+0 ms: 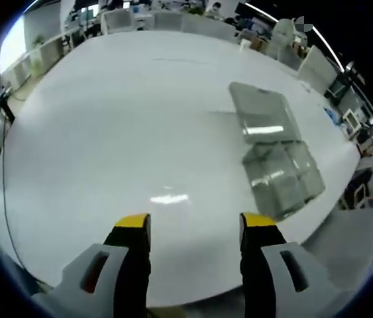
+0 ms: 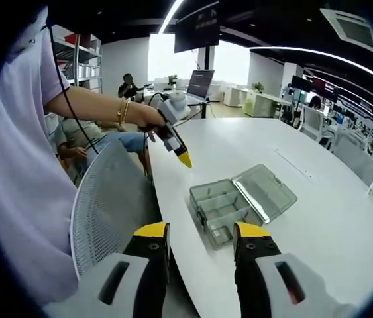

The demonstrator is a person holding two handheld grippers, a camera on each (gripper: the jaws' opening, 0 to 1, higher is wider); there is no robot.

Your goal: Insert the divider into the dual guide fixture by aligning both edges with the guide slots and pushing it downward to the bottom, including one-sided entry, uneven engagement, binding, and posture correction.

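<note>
A clear plastic box (image 2: 239, 203) is seen lying on the white table (image 2: 319, 218), with its hinged lid (image 2: 264, 193) laid open flat beside the tray part. Inside the tray, thin clear dividers (image 2: 214, 207) are seen standing between the compartments, though which of them is the loose one cannot be told. In the left gripper view the same box (image 1: 275, 159) is seen off to the right of the table (image 1: 120, 139), well apart from the jaws, with its lid (image 1: 260, 112) lying on the far side. The right gripper (image 2: 201, 233) is held just short of the box, near the table's edge, its yellow-tipped jaws spread apart and nothing between them. The left gripper (image 1: 195, 222) is held over bare tabletop, its jaws likewise parted and empty. In the right gripper view the left gripper (image 2: 173, 140) is seen held in a person's hand (image 2: 148, 118), above the table and beyond the box. A grey mesh chair back (image 2: 103, 205) is seen beside the table edge, and office desks and seated people are seen in the background.
</note>
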